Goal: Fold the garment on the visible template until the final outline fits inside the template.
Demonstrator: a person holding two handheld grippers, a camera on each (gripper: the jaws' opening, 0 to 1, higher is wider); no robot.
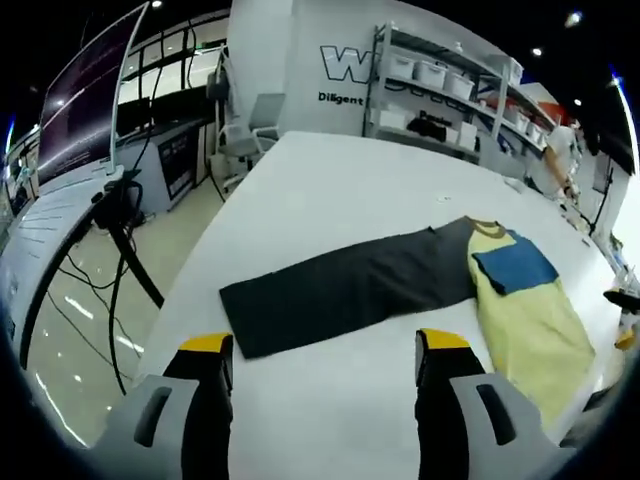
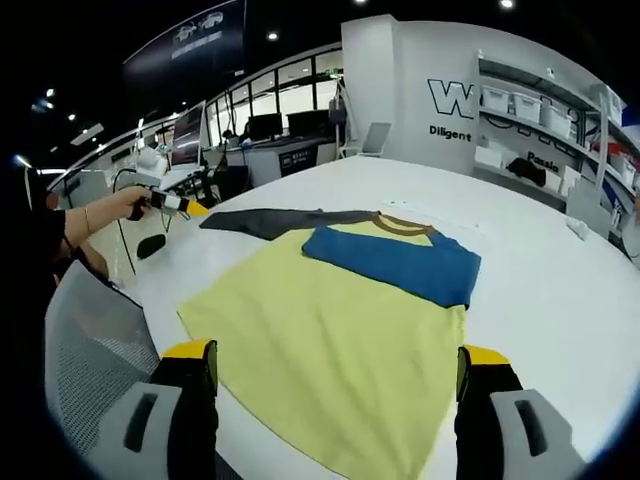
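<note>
— How are the jaws set?
— Both the left gripper point(image 1: 325, 362) and right gripper point(image 2: 337, 368) are held wide apart, nothing clamped.
— And the garment point(image 2: 335, 340)?
— It is spread flat on the white bench point(image 2: 560, 290), dark sleeve point(image 1: 340, 285) stretched out.

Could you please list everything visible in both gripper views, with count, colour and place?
Garment: one, yellow body, brown collar, one blue sleeve folded across the chest, one dark grey sleeve stretched out flat; on the table.
Table: one, white, under the garment.
Shelving: one unit, white, holding white bins, by the far wall.
Office chair: one, grey, past the table's far end.
Mesh chair: one, grey, beside the table's near edge.
Left gripper: one, black with yellow tips, open, above the table near the grey sleeve's end.
Right gripper: one, same colours, open, over the garment's hem.
Person's hand: one, holding the left gripper.
</note>
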